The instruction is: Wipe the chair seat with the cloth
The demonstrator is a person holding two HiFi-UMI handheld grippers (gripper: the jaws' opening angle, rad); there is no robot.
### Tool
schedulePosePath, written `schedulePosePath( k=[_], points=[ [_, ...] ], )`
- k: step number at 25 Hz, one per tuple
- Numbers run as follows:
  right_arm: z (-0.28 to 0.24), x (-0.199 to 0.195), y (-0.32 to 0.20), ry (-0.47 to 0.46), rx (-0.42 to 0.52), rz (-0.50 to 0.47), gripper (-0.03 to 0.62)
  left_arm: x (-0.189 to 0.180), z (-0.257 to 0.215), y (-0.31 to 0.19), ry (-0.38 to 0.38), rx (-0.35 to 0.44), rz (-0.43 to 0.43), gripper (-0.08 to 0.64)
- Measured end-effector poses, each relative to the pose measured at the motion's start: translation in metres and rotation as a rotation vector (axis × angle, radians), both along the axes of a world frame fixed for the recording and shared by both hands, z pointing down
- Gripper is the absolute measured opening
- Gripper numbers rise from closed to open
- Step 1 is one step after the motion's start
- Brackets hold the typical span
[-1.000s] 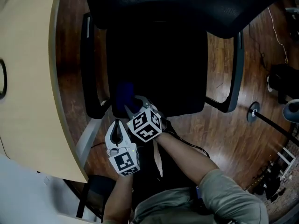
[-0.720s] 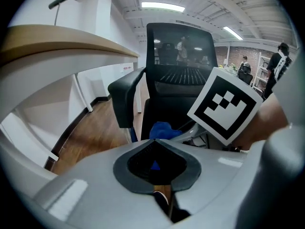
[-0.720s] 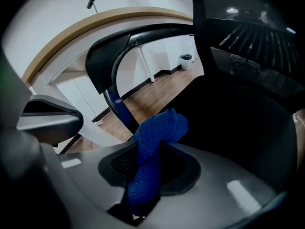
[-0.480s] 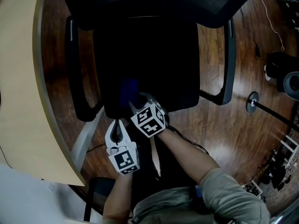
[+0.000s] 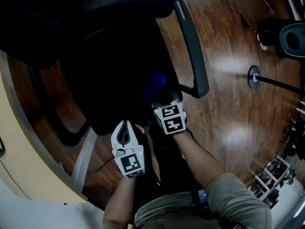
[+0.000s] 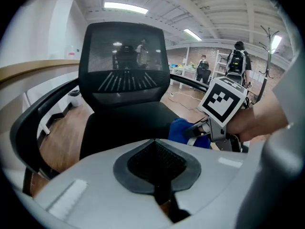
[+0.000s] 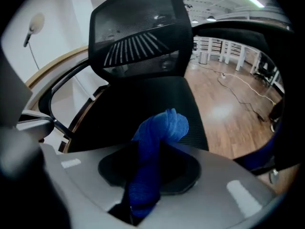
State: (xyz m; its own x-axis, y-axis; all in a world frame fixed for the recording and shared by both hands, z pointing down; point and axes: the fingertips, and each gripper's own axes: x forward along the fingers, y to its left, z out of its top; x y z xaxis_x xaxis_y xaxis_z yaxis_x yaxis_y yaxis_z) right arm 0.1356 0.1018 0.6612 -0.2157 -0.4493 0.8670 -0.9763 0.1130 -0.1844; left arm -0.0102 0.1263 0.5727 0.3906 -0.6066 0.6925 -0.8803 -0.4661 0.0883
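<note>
- Pinched between the jaws of the right gripper (image 5: 161, 99): a bunched blue terry cloth (image 5: 155, 83), poking up past the fingertips.
- Held over the near right corner of the black padded chair seat (image 5: 112, 75), just beside the curved dark plastic armrest (image 5: 193, 51); contact with the seat impossible to judge.
- Pressed together on nothing: the jaws of the left gripper (image 5: 125, 127), just off the seat's near edge, left of the right gripper.
- Behind the seat, a black mesh backrest (image 6: 124, 56); beyond the armrest, glossy brown wooden floor (image 5: 233, 113).
</note>
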Motion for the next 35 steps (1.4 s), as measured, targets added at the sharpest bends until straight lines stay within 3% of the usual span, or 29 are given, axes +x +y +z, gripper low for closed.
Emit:
schedulePosePath(
  k=[4, 8, 13, 20, 26, 31, 35],
  points=[
    [0.008, 0.050, 0.018, 0.014, -0.035, 0.168, 0.100, 0.038, 0.002, -0.001, 0.011, -0.001, 0.084, 0.005],
    [0.018, 0.071, 0.036, -0.021, -0.065, 0.267, 0.100, 0.063, 0.006, 0.002, 0.012, 0.002, 0.130, 0.005],
    [0.025, 0.080, 0.044, -0.043, -0.077, 0.312, 0.100, 0.074, 0.009, 0.008, 0.004, -0.014, 0.157, 0.005],
    [0.019, 0.075, 0.040, -0.025, -0.089, 0.289, 0.100, 0.050, 0.008, 0.005, 0.011, -0.004, 0.073, 0.005],
    [-0.011, 0.012, 0.011, -0.005, -0.016, 0.103, 0.101, -0.012, 0.002, 0.001, -0.009, -0.020, -0.058, 0.005],
    [-0.030, -0.106, -0.009, -0.082, 0.047, -0.188, 0.101, -0.090, 0.004, 0.012, -0.050, -0.015, -0.204, 0.005],
    [-0.037, -0.202, 0.004, -0.143, 0.049, -0.447, 0.101, -0.143, 0.004, 0.029, -0.075, -0.029, -0.292, 0.005]
  ],
)
